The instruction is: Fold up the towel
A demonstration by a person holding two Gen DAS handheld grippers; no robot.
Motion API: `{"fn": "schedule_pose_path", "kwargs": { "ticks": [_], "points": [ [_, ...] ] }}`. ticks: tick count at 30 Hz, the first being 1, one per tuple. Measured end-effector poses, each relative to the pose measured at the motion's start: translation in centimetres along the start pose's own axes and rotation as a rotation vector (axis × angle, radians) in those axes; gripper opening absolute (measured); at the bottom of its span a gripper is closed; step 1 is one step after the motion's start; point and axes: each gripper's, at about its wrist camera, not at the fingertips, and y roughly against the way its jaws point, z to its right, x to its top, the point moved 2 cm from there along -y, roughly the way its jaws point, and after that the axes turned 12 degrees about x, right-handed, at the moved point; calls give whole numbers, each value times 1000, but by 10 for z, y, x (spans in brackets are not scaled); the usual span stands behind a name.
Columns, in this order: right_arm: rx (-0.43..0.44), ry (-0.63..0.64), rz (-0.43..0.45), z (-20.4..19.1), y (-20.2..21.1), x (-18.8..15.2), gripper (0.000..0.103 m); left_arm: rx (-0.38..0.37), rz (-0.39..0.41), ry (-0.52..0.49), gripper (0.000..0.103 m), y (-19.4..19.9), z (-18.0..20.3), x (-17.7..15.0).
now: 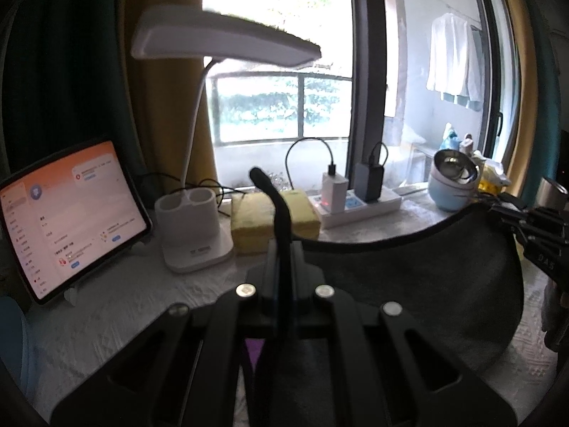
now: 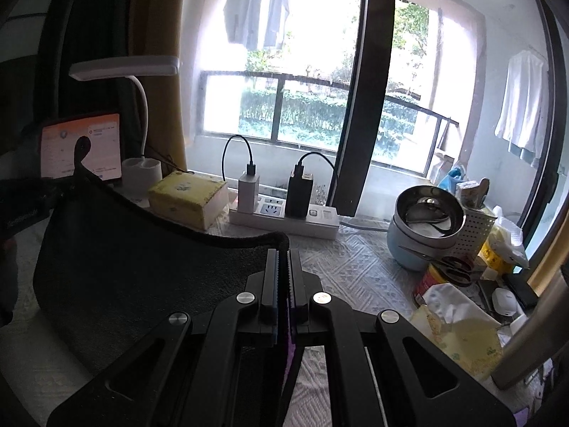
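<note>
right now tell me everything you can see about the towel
The towel is dark grey, soft and fuzzy-looking, with a thick hemmed edge. It hangs lifted and spread between both grippers: the left gripper shut on one top corner, the right gripper on the other. Its top edge sags between them, its lower part draping toward the white patterned tablecloth.

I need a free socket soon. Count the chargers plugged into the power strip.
2. A white charger sits at the left end of the white power strip, and a black charger stands to its right. Each has a black cable looping up. None looks hidden.
</note>
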Motion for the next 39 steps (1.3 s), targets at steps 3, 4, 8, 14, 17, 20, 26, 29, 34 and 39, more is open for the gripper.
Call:
{"fn": "schedule_pose_path", "kwargs": {
  "ticks": [3,4,8,14,17,20,26,29,34,39],
  "points": [
    [2,-17,-29,8,-15,-3,5,6,-36,-1,5,-15,0,-4],
    [1,-22,-37,11,-20,-5,5,10,-49,-7,5,-21,1,-6],
    [10,-48,-71,19,-36,-14,5,23,-95,-19,5,-41,3,-14],
    [7,-68,-129,25,-60,-25,5,14,-203,1,5,-72,2,-27],
    [7,-97,-156,29,-67,-30,5,21,-222,6,6,-77,3,-29],
    [3,-114,-167,31,-70,-31,5,27,-264,6,7,-85,2,-31],
    [-13,-136,-225,34,-80,-35,5,35,-318,7,8,-92,1,-34],
    [-17,-154,-248,36,-82,-36,5,25,-335,-5,8,-91,2,-35],
    [-27,-159,-240,36,-78,-36,18,45,-327,-14,12,-86,1,-32],
    [-41,-157,-230,34,-75,-35,37,52,-312,-7,30,-78,-3,-32]
  ]
}}
